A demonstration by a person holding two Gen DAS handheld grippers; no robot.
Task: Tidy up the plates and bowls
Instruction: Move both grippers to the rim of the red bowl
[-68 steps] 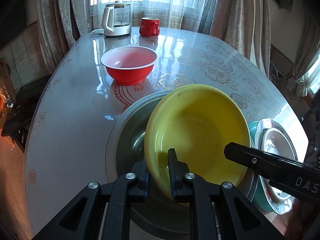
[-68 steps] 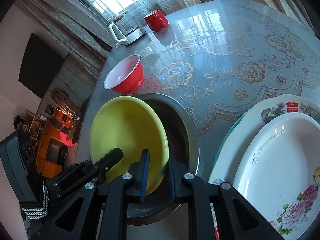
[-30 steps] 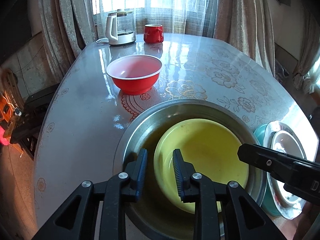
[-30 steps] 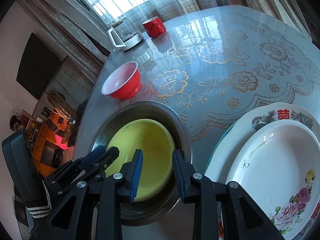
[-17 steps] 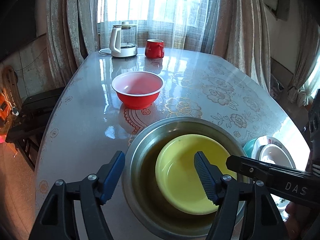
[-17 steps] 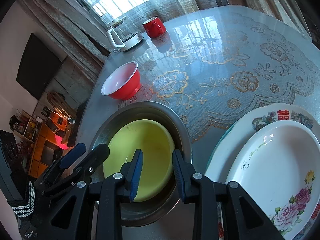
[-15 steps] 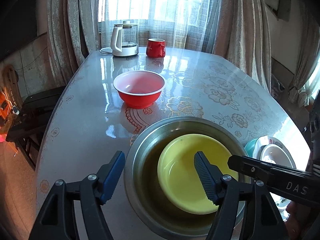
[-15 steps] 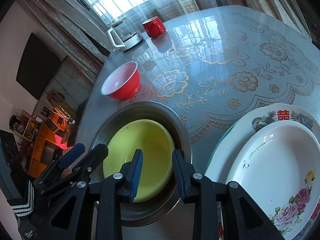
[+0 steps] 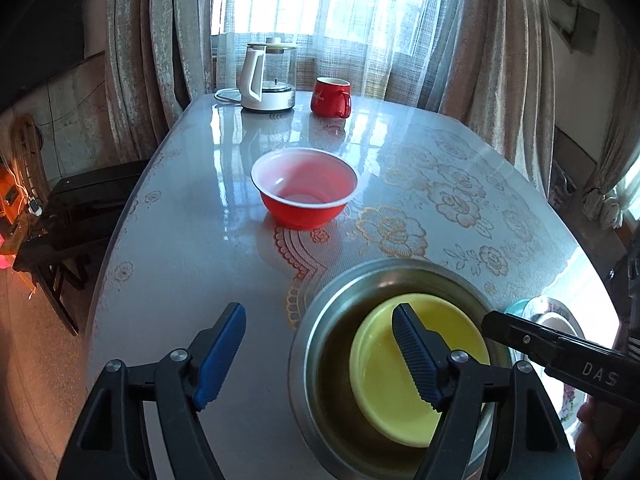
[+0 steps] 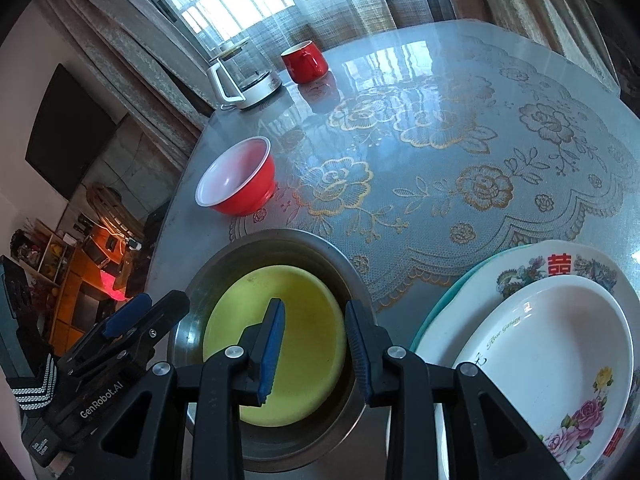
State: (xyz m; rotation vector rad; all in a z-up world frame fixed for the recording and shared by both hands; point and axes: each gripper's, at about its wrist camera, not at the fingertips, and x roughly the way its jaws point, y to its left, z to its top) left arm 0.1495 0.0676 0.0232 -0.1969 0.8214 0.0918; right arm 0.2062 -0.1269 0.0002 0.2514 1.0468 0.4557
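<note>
Since the earlier frames the yellow bowl (image 9: 416,376) has gone from tilted in the left gripper (image 9: 316,344) to lying flat inside the steel basin (image 9: 320,312), and the left tongs have just been opening: now wide, nothing between them, one blue pad over bare table, the other over the yellow bowl. The red bowl (image 9: 304,188) hasn't moved.

Right gripper (image 10: 316,344): narrow gap, pads apart, gripping nothing; seen over the yellow bowl (image 10: 288,320) and the basin's near rim (image 10: 360,288). Can't tell if either pad touches the rim.

Left wrist view only: window w/ curtains behind the table's far end, plus the right gripper's black arm crossing in at lower right.
Right wrist view only: the plate stack in full, i.e. white floral plate (image 10: 560,344) on top of a larger patterned plate (image 10: 560,264), teal rim (image 10: 440,304) peeking out beneath, just beside the basin. Also a shelf w/ orange glow off the table's left side, and the left gripper's body w/ striped strap at lower left.

Containers: basin holds the yellow bowl only, upright. Red bowl upright on the table (image 9: 160,240), looks empty, well apart from the basin. Red mug (image 9: 330,98) and glass kettle (image 9: 268,80) side by side at the far end; contents can't tell.
</note>
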